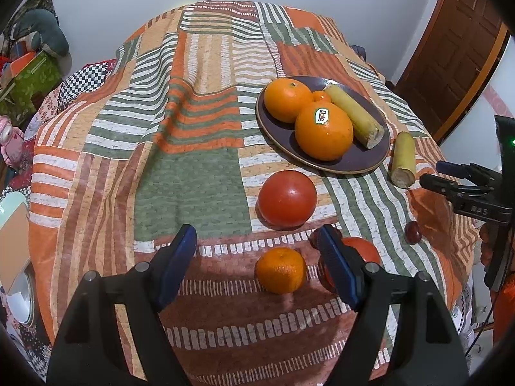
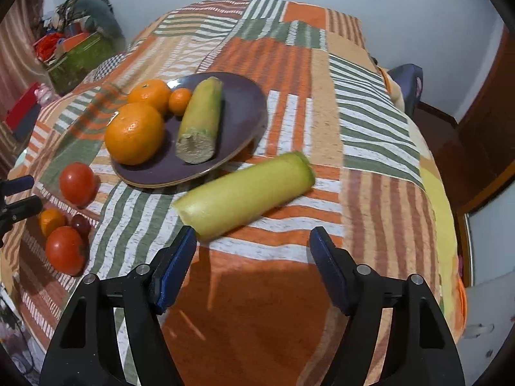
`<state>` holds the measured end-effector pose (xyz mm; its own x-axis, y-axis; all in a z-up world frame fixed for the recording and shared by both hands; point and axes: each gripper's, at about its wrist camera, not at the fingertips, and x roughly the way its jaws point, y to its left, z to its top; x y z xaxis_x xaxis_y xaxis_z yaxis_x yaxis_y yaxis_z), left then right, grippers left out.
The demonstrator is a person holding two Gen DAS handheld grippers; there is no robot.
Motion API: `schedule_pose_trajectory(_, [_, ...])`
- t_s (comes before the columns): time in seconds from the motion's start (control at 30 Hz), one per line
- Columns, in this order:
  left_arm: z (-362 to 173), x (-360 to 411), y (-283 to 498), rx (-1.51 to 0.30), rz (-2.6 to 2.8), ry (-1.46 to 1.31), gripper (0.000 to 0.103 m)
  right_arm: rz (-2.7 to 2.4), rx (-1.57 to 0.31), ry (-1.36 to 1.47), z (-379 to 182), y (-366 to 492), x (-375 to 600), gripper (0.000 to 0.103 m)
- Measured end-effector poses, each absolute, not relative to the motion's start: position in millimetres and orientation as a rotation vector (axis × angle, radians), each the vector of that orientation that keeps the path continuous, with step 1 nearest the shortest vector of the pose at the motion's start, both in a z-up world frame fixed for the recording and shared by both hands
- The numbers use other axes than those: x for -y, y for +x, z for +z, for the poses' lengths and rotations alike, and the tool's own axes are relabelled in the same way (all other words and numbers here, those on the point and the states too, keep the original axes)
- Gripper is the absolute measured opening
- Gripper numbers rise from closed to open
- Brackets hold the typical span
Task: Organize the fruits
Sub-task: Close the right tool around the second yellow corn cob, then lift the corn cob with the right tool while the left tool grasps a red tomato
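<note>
From my left gripper [image 1: 257, 241], jaws apart and empty, a small mandarin [image 1: 280, 269] sits on the blanket [image 1: 193, 177] just ahead, a tomato [image 1: 287, 198] beyond it, another tomato [image 1: 360, 251] behind my right-hand finger, a grape [image 1: 412, 231] off to the right and open blanket to the left. The dark plate [image 1: 360, 160] farther on holds oranges [image 1: 323, 130] and a cane piece [image 1: 354, 115] angled toward me, and a second cane piece [image 1: 402, 159] lies beside its rim, cut end near. From my right gripper [image 2: 254, 241], loose and gripping nothing, that yellow-green cane piece [image 2: 244, 194] lies slantwise, near end by my left finger [image 2: 173, 267], far end up-right, the plate [image 2: 244, 109] close behind, bare blanket to the right.
</note>
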<state>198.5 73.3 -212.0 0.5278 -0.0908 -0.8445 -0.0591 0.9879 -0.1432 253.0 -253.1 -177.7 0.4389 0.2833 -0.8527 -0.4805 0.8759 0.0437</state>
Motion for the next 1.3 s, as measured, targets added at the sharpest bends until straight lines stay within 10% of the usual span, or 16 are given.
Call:
schedule_pose_trajectory(0.53, [-219.9,-81.0,205.8,-1.024,-0.018,-0.188,0.078,0.402,-1.057,-0.029,-199.9,287.6,222.2,0.082])
schedule_pose_trajectory(0.87, [-223.9,-82.1,211.4,-1.018,-0.019,-0.208,0.078,0.462,-1.061,-0.141,-197.1,272.7,238.6,0.041])
schedule_pose_trajectory(1.3, [-226.0,-69.2,224.1,-1.011,-0.037,-0.152,0.078,0.502,-1.058,-0.212,-183.9,248.8,261.1,0.037])
